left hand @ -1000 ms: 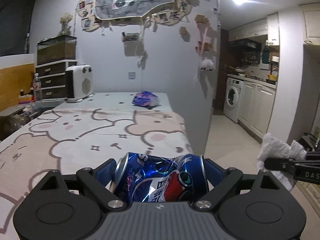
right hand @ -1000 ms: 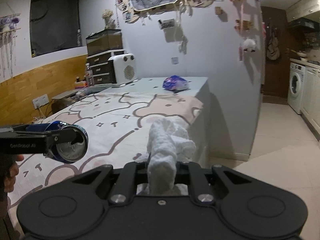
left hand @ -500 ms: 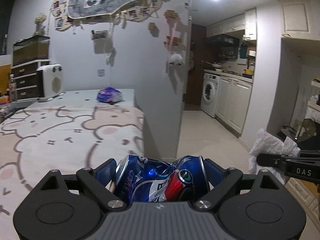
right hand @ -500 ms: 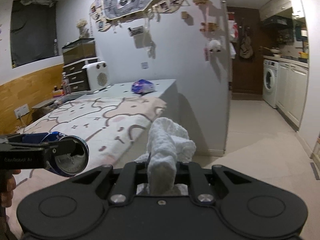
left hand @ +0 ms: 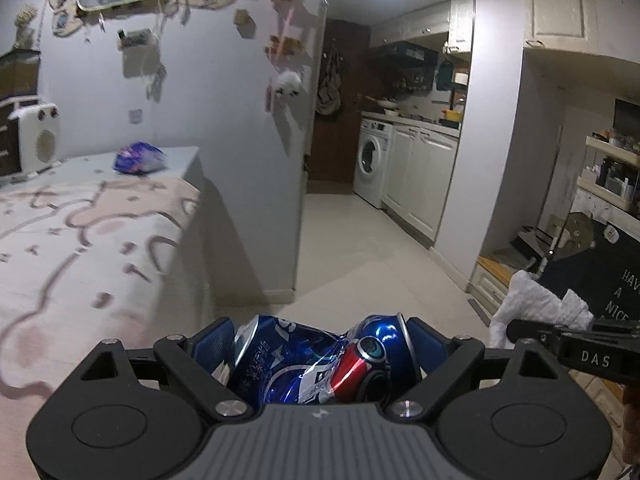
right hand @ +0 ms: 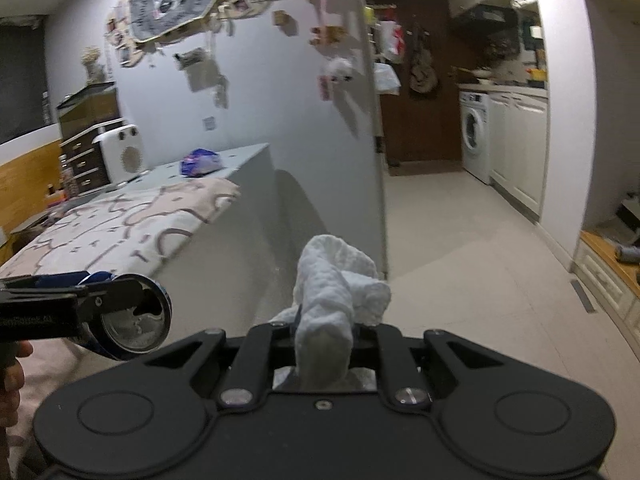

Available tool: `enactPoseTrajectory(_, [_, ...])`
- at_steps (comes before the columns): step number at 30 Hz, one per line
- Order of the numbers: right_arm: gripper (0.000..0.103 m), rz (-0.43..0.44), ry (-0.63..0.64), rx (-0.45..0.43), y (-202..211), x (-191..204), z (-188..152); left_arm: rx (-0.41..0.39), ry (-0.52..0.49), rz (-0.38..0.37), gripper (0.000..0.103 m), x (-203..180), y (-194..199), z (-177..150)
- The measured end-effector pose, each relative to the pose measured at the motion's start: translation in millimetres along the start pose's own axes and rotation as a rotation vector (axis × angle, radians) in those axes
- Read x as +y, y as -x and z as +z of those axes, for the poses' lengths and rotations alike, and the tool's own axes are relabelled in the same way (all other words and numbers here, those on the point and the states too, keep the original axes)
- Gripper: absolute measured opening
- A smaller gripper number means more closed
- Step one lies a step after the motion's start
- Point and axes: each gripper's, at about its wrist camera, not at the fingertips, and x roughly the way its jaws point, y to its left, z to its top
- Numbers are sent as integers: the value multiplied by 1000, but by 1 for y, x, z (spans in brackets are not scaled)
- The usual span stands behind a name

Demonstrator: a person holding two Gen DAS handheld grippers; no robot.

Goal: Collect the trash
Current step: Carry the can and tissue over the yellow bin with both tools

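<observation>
A crushed blue soda can (left hand: pixel 320 360) lies crosswise between the blue pads of my left gripper (left hand: pixel 320 344), which is shut on it. The can's open end (right hand: pixel 132 324) shows at the left of the right wrist view. My right gripper (right hand: pixel 324 340) is shut on a crumpled white paper towel (right hand: pixel 336 292) that sticks up from its fingers. That towel (left hand: pixel 536 304) also appears at the right edge of the left wrist view. A purple snack bag (left hand: pixel 138 158) lies on the far end of the bed (left hand: pixel 80 264), away from both grippers.
The bed with a cartoon-print blanket (right hand: pixel 132 220) fills the left. A grey partition wall (left hand: pixel 248 140) ends beside it. Beyond lies a tiled floor (right hand: pixel 460 248) leading to a kitchen with a washing machine (left hand: pixel 372 160). A white heater (right hand: pixel 122 154) stands at the bed's far end.
Both grippers have swung right, away from the bed and toward the tiled floor and kitchen. Each keeps its hold, the left on the can and the right on the towel.
</observation>
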Motion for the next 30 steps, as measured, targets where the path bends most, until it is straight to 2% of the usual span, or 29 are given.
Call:
enactPoseTrajectory(9, [14,-67,-88,57,-47,-37,-21,113,72,-17,91,-9,-81,-11])
enactPoseTrajectory(17, [14,-97,-217,142,-131,-49,-40,238,181,8,91,9,-175,-34])
enactPoseTrajectory(23, [14,-111,-380,238,-208,-55,-74,355,239,39,91,27,-251,-65])
enactPoseTrajectory(30, [14,-161,-455,350,-282,-60,-108,539,240,83,91,55,-325,-114])
